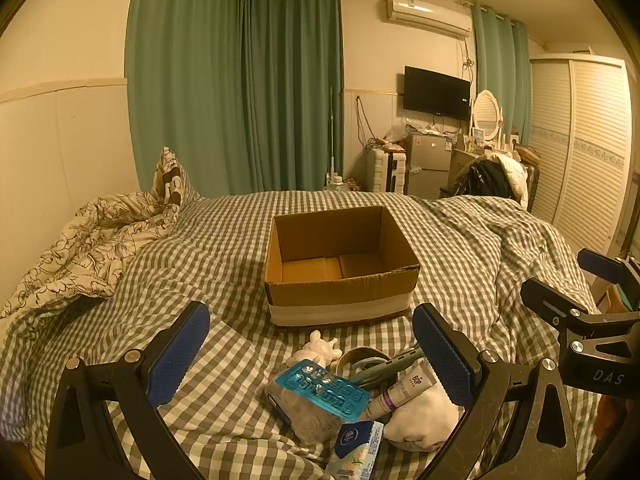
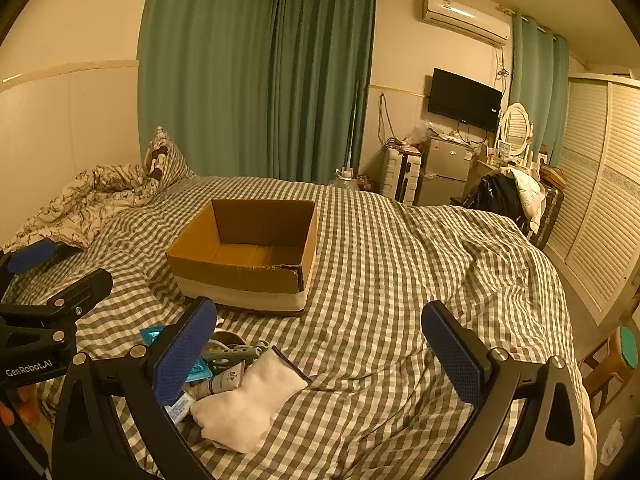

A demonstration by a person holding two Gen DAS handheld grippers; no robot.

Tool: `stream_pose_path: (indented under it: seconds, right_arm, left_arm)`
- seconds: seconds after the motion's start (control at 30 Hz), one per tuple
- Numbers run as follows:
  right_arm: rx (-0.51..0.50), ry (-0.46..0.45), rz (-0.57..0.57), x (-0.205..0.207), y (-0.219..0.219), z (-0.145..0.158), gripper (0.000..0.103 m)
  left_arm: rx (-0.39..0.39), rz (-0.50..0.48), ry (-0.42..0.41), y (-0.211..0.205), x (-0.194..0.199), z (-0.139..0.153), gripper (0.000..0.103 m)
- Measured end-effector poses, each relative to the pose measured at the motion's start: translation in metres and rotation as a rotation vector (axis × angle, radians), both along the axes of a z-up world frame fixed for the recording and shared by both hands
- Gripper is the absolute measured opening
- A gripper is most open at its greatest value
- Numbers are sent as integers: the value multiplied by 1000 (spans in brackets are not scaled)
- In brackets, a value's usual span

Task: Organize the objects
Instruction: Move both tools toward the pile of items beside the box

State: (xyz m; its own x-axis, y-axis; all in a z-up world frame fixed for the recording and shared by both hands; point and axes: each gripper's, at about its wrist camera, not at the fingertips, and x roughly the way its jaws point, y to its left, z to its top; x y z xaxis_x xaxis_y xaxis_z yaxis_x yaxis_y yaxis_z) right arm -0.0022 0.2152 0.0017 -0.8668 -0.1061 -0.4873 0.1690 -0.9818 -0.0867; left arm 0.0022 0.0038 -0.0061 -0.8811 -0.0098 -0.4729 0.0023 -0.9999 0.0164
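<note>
looking along the left gripper [image 1: 312,348], its blue-padded fingers [image 1: 180,352] stand wide apart with nothing between them, hanging above a small heap of things on the checked bedsheet [image 1: 208,248]. in the heap: a blue blister pack [image 1: 322,390] lying on a clear plastic bag [image 1: 308,416], a white figurine [image 1: 318,350] just behind it, a roll of tape [image 1: 362,360] with grey-green scissors [image 1: 386,364] across it, a tube of cream [image 1: 404,390], a white cloth [image 1: 426,420] and a tissue packet [image 1: 354,450] nearest the camera. beyond the heap sits an open cardboard box [image 1: 340,264], nothing visible inside. the right gripper [image 1: 576,292] shows at the right edge. a crumpled floral quilt [image 1: 92,248] lies to the left.

from the right wrist, the right gripper [image 2: 320,340] also has its fingers [image 2: 456,344] spread wide, holding nothing, over bare bedsheet [image 2: 400,260]. the heap lies at lower left, partly behind the left finger: white cloth [image 2: 248,400], tube of cream [image 2: 224,380], scissors [image 2: 236,352], blister pack [image 2: 152,334]. the cardboard box [image 2: 244,256] stands further up the bed. the left gripper [image 2: 52,276] is at the left edge, open.
</note>
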Motion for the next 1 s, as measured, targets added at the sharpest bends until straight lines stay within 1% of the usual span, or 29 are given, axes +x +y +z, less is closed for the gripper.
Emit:
stream_pose_path:
  seconds: [0.7,0.87,1.0]
  right_arm:
    - [17,-7,14,-2,-7,2,103]
    - [2,2,9,2,-1,6,103]
    - [1,-9,8,3,3,3,103]
  left_arm:
    - [-4,-30,-31,6,-3,-7,103]
    - [10,-44,-70,9,-4,-12,103]
    - [2,-22,-112,11,-10,-23,103]
